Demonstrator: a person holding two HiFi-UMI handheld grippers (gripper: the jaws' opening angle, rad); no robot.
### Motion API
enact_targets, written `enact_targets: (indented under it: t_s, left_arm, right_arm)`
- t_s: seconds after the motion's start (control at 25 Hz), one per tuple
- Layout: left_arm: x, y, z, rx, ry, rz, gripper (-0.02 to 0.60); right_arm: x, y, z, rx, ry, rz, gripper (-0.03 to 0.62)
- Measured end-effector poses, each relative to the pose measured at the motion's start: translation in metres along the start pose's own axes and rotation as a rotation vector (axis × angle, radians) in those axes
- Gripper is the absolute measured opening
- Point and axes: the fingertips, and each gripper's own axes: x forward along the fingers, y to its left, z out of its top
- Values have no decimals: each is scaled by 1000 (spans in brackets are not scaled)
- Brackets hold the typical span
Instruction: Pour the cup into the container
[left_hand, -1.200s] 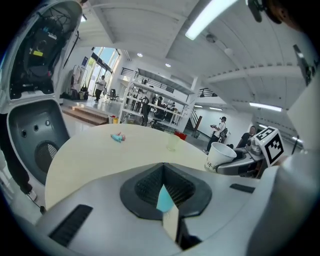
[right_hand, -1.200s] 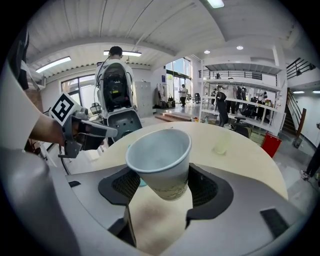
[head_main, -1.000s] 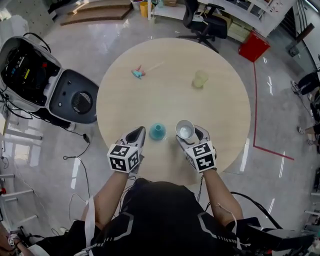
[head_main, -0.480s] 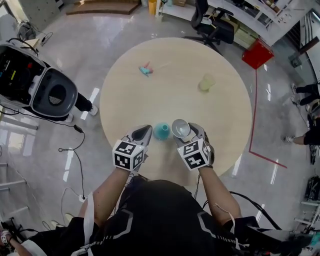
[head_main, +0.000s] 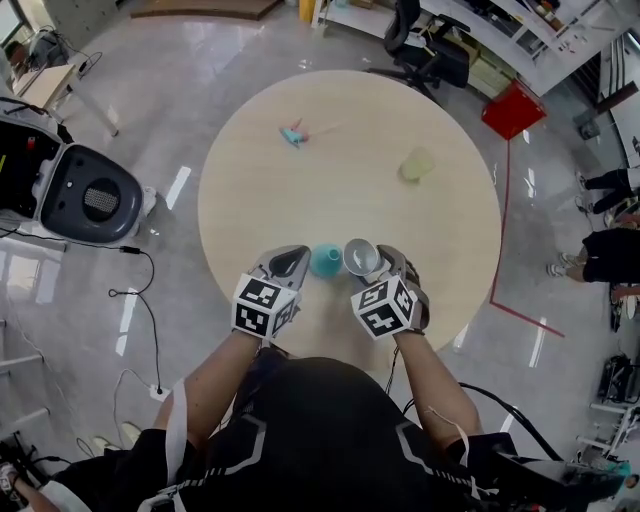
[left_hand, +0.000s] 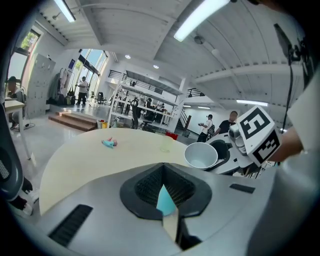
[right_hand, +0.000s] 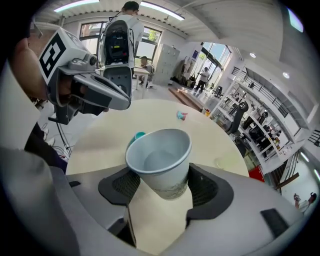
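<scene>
A white paper cup (head_main: 360, 256) is held over the near part of the round table (head_main: 350, 200), my right gripper (head_main: 372, 264) shut on its lower wall. In the right gripper view the cup (right_hand: 161, 159) leans a little to the left, and I cannot make out what is inside. The small teal container (head_main: 325, 260) stands on the table just left of the cup, between the two grippers. My left gripper (head_main: 294, 260) is beside the container's left side with its jaws together and nothing held. A sliver of the teal container (left_hand: 165, 200) shows past its tips.
A pale yellow-green cup (head_main: 416, 165) stands at the far right of the table and a small teal toy (head_main: 292, 134) lies at the far side. Off the table are a grey machine (head_main: 90, 195) at left, an office chair (head_main: 430, 50) and a red bin (head_main: 511, 108).
The right gripper has carried the cup left, closer to the teal container. The left gripper has also edged nearer to it. The head camera has shifted.
</scene>
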Motion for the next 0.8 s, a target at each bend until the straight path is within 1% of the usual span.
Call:
enact_targets:
  t_s: [0.2, 0.8]
  left_arm:
    - [1, 2, -1, -6, 0, -4, 2]
    - [9, 4, -3, -20, 0, -38, 2]
  right_arm:
    - [0, -1, 3, -30, 28, -21, 302]
    - [11, -3, 8, -182, 126, -76, 302]
